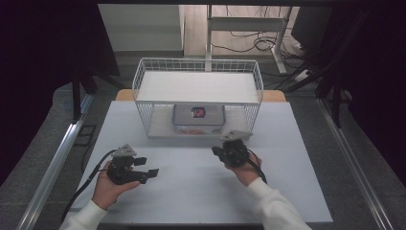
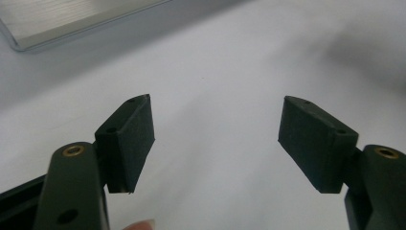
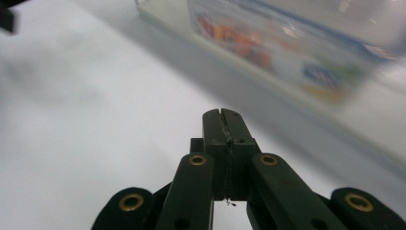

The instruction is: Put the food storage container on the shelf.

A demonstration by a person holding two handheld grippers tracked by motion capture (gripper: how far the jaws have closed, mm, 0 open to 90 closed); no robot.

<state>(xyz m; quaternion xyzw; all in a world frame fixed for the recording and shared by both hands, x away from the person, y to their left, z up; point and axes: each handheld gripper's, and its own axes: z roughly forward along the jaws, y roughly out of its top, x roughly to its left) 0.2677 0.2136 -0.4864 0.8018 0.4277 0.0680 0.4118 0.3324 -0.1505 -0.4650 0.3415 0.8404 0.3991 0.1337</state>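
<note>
**Two grippers held low over the table, before a wire rack**

The person's left hand (image 1: 107,184) comes in from the bottom left in a white sleeve, wrist bent so that the left gripper (image 1: 147,168) points to the right across the white table (image 1: 201,191). Its jaws stand wide apart with nothing between them; in the left gripper view the two black pads (image 2: 130,139) flare outward over bare tabletop, and a fingertip (image 2: 141,224) shows at the bottom edge. A black cable (image 1: 84,184) trails from this gripper back toward the table's near left edge.

The right hand (image 1: 246,170) reaches forward from the bottom right, forearm angled inward, and holds the right gripper (image 1: 216,150) just in front of a white wire rack (image 1: 198,96). Its jaws are pressed together on nothing, as the right gripper view shows, with the tips (image 3: 222,122) meeting in a thin seam just above the table.

The rack has two levels. The upper shelf is bare. On the lower shelf lies a clear lidded container (image 1: 198,117) with a red and dark label on top and reddish contents inside. In the right gripper view the container (image 3: 287,43) appears blurred ahead and to the right of the closed jaws, apart from them.
</note>
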